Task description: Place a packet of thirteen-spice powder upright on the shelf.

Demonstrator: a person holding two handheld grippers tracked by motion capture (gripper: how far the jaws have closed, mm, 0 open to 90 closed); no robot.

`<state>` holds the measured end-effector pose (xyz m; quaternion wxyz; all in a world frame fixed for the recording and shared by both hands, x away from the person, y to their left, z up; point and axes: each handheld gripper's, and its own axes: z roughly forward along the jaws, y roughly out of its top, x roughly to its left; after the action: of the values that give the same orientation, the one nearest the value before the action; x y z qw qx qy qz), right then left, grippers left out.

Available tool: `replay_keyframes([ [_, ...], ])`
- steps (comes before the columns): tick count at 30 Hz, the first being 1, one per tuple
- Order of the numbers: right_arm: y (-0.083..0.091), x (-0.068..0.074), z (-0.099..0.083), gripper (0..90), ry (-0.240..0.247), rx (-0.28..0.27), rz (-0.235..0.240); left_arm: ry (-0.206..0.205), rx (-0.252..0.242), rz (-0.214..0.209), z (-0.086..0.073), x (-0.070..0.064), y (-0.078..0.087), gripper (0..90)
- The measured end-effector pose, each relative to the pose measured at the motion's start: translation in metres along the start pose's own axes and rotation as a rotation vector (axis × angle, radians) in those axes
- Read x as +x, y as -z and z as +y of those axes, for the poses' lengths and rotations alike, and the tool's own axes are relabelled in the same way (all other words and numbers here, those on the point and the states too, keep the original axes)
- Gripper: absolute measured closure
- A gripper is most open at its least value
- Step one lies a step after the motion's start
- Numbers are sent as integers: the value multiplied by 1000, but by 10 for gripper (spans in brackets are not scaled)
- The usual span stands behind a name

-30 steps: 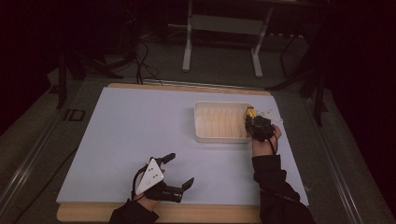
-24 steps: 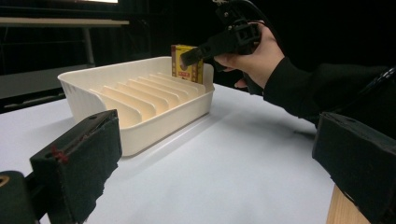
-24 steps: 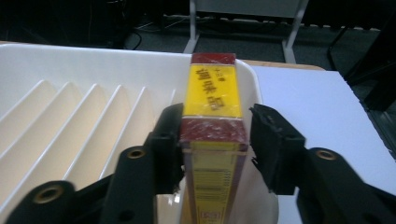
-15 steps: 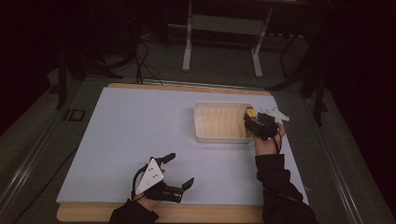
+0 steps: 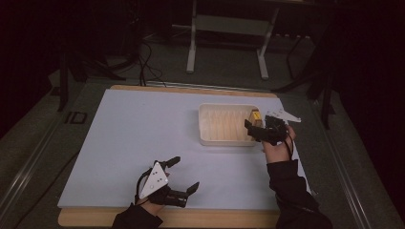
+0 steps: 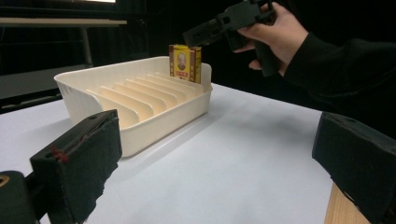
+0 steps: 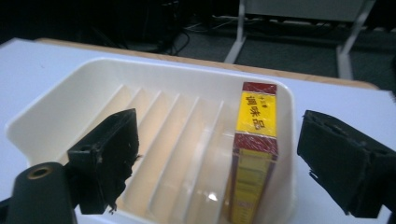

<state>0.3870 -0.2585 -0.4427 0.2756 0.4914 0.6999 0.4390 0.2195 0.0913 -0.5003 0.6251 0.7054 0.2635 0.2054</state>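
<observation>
On the wooden-edged table, a large pale blue-white rectangular mat (image 5: 143, 138) covers nearly the whole top, and toward its far right sits a cream plastic rack tray with raised ribs along its floor (image 5: 212, 139). In the tray's rightmost slot, against the right wall, a small red and yellow cardboard box with printed lettering (image 5: 256, 117) stands upright on its narrow edge; from the left gripper view it rises above the tray's rim (image 6: 185, 63), and from the right gripper view its yellow top face sits between the last rib and the wall (image 7: 257, 135). The right gripper (image 5: 255, 130) hangs just above and beside that box at the tray's right end, held in a dark-sleeved hand, its black jaws spread wide on either side of the box without touching it. The left gripper (image 5: 184, 174) rests near the front edge of the mat, well apart from the tray, its jaws also spread wide with nothing between them.
</observation>
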Motion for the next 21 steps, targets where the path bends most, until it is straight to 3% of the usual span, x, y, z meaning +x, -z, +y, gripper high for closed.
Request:
replay_keyframes([
  [6,15,3,2,135,10,-27,28,1,3,-1,0,-1,0,21],
  [13,34,11,-4,135,48,-46,98,-21,-1,-14,1,-4,-1,21],
  [21,59,18,-14,138,62,-45,177,-14,1,-20,3,-4,0,21],
])
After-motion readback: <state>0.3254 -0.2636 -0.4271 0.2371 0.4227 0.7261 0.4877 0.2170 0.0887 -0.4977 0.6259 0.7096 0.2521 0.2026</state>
